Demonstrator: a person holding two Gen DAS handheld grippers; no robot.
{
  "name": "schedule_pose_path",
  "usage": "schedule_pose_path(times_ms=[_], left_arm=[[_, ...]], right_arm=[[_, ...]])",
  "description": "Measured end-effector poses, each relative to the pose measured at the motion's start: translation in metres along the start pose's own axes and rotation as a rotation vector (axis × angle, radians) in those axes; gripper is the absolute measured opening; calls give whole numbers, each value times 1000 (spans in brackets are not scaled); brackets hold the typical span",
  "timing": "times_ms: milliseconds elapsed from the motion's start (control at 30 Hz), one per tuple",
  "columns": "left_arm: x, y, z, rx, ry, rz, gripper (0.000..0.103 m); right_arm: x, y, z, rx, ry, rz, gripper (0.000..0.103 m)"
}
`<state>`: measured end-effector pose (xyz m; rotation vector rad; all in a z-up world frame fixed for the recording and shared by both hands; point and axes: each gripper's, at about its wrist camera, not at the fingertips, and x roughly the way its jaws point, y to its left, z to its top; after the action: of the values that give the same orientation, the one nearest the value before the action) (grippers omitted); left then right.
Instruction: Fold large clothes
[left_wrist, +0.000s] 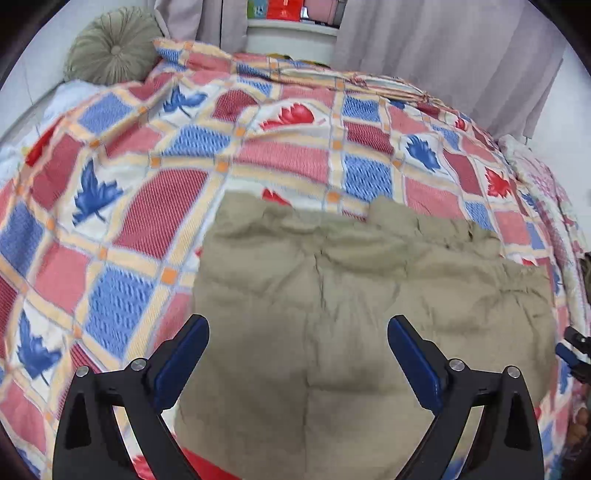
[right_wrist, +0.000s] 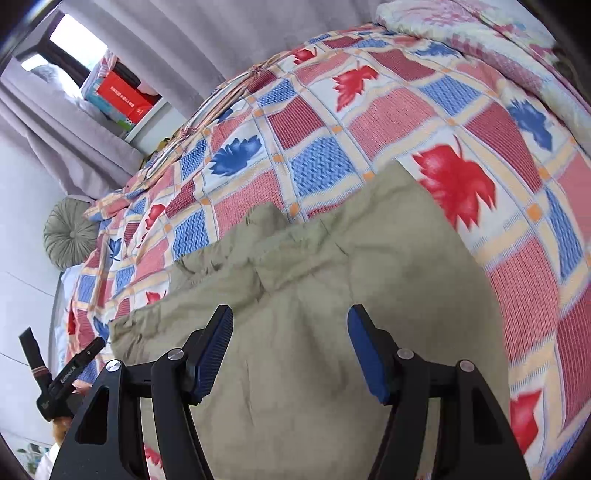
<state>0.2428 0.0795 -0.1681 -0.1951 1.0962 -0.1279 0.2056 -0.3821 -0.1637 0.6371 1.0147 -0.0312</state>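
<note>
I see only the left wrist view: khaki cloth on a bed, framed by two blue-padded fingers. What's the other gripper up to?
Observer: The right gripper is open over the same khaki garment, with nothing pinched between its pads.
Operator: Is there anything in the room that my view misses?
Observer: Yes, a bright window shows past the grey curtain, above the red box on the shelf.
</note>
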Motion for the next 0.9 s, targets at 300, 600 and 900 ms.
schedule_pose_path(times_ms=[300, 600, 900], left_arm=[[-1, 52, -115, -297, 175, -245, 98], [47, 45, -129, -432, 183, -365, 98], [84, 43, -100, -475, 162, -318, 98]], right_arm=[[-38, -65, -88, 198, 36, 21, 68], [-4, -103, -124, 402, 114, 176, 67], [49, -95, -116, 445, 138, 222, 67]])
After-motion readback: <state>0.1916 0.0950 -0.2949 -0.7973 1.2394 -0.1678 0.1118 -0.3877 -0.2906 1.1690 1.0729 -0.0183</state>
